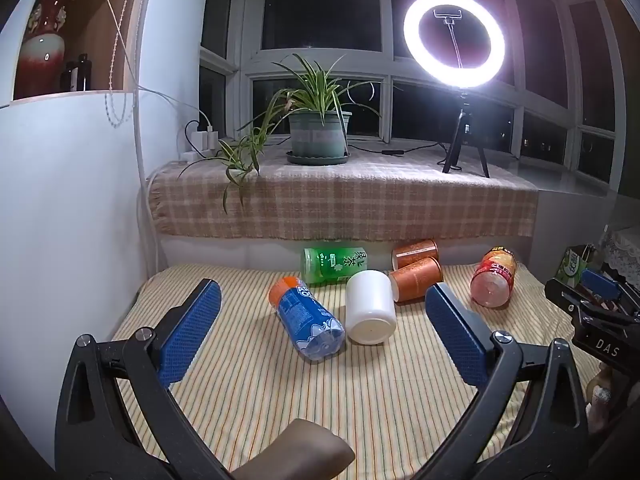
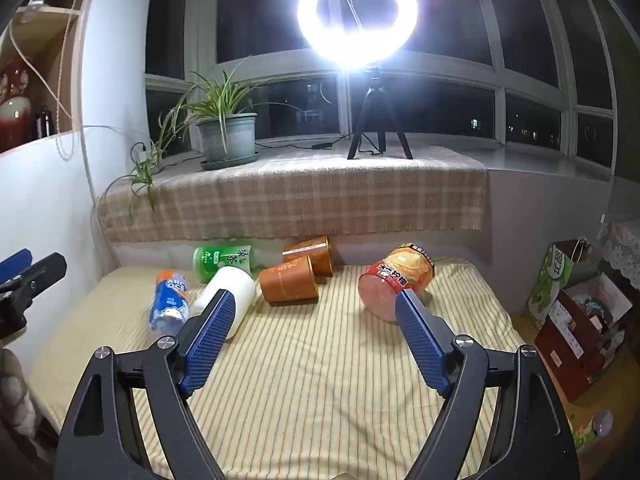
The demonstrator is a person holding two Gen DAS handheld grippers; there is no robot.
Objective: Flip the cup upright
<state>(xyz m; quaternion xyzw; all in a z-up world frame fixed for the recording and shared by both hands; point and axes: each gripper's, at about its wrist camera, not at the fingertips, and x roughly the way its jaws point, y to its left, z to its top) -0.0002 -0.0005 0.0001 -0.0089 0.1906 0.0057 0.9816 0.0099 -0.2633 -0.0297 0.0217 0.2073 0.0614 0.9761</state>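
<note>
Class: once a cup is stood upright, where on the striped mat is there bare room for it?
Free: the near half of the striped mat, in front of the white cup and red cup. Crowded: the back edge, where the green bottle and orange cups lie together.

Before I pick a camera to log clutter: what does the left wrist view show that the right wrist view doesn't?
Only the left wrist view: a brown rounded object at the bottom edge and the chargers on the sill.
Only the right wrist view: the red box of odds and ends on the floor.
Both: the white cup lying on its side, blue bottle, green bottle, two orange cups, red cup, plant, ring light.
</note>
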